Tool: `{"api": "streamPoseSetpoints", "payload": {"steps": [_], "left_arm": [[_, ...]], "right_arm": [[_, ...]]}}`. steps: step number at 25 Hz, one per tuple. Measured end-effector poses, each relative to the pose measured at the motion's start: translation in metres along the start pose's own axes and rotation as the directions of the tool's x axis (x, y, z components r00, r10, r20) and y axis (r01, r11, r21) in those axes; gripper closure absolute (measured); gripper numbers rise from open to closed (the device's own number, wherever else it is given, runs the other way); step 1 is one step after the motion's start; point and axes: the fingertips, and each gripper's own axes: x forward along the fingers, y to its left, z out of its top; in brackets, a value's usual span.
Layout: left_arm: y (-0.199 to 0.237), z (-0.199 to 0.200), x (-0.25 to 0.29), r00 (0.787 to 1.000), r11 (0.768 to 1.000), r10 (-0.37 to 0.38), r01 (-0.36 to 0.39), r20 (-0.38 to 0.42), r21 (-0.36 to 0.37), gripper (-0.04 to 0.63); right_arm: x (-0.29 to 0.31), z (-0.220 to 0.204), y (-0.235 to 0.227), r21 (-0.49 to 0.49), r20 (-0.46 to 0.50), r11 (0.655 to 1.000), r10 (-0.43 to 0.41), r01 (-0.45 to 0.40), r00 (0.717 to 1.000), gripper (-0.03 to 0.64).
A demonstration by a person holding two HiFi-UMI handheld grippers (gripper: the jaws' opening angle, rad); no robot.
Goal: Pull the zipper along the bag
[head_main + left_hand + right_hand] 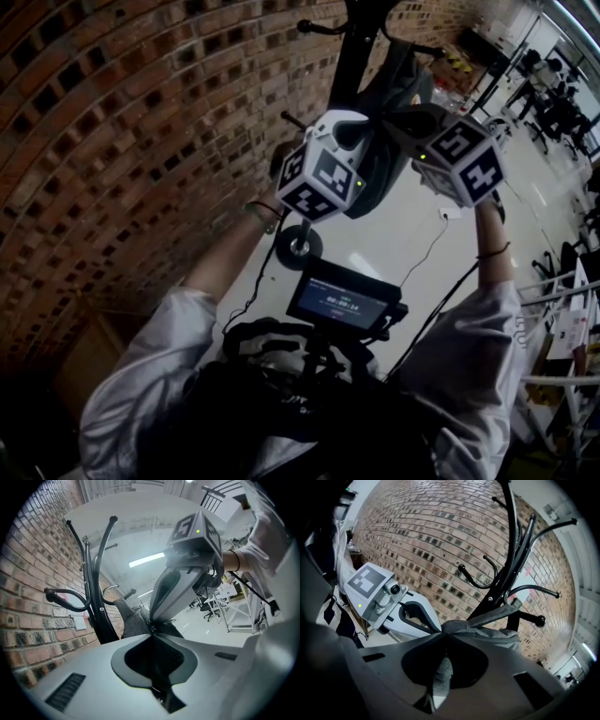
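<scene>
A brick wall [33,602] is seen at the far left, and a black coat stand [97,614] is set close in front of it. The grey bag [131,619] is hung high on this stand, so it hangs free and its top can be reached from both sides.

Next comes the left gripper [152,631], which is held up at the top of the bag. Its jaws are squeezed together, and a small dark bit of the bag is pinched at the tips. This bit is probably the zipper pull, but that cannot be told for sure. It is likely held this way so that it can be dragged along the zipper line.

Right beside it, tip to tip, the right gripper [445,637] is found. Its jaws are closed on a fold of the grey cloth, and a strip of that cloth is seen running down between them. The cloth is probably gripped so that the bag is made still and tight. A loose hanging bag would swing away when the pull is tugged.

The 2 grippers are held very close together at 1 spot, so the pulling is judged to be only at its start.
</scene>
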Motion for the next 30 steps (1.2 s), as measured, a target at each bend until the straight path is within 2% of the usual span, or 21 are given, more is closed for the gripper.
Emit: {"api": "streamPoseSetpoints", "payload": {"steps": [6,9,11,13,15,17,20,23,27,30], "left_arm": [[0.004,0.002,-0.009,0.992,0.995,0.101,-0.099,0.072,-0.035,0.571],[0.005,0.001,-0.015,0.986,0.987,0.126,-0.115,0.105,-0.111,0.571],[0.008,-0.003,-0.021,0.986,0.981,0.137,-0.122,0.092,-0.147,0.571],[0.007,-0.01,-0.026,0.987,0.975,0.134,-0.115,0.092,-0.188,0.571],[0.004,-0.022,-0.031,0.987,0.961,0.128,-0.098,0.099,-0.26,0.571],[0.003,-0.042,-0.038,0.989,0.943,0.129,-0.101,0.068,-0.318,0.571],[0.003,-0.074,-0.054,0.99,0.919,0.143,-0.131,0.006,-0.371,0.571],[0.002,-0.095,-0.07,0.987,0.89,0.162,-0.155,-0.021,-0.428,0.571],[-0.005,-0.118,-0.086,0.983,0.847,0.175,-0.18,-0.057,-0.5,0.571],[-0.017,-0.139,-0.092,0.981,0.824,0.169,-0.191,-0.09,-0.533,0.571]], "right_arm": [[-0.003,0.006,-0.001,0.036,0.134,0.997,-0.072,0.068,0.988,0.601],[-0.004,0.007,-0.001,0.062,0.183,0.991,-0.126,0.117,0.975,0.573],[-0.005,0.007,0.0,0.111,0.212,0.988,-0.132,0.11,0.968,0.541],[-0.008,0.004,0.001,0.161,0.238,0.982,-0.136,0.099,0.962,0.541],[-0.012,-0.003,0.004,0.21,0.261,0.974,-0.144,0.089,0.955,0.541],[-0.017,-0.015,0.011,0.254,0.274,0.963,-0.155,0.085,0.949,0.541],[-0.022,-0.035,0.025,0.322,0.288,0.943,-0.178,0.08,0.941,0.543],[-0.022,-0.055,0.043,0.399,0.31,0.916,-0.185,0.049,0.933,0.543],[-0.016,-0.078,0.068,0.515,0.365,0.857,-0.206,-0.012,0.908,0.543],[-0.005,-0.095,0.089,0.591,0.357,0.806,-0.218,-0.038,0.908,0.546]]}}
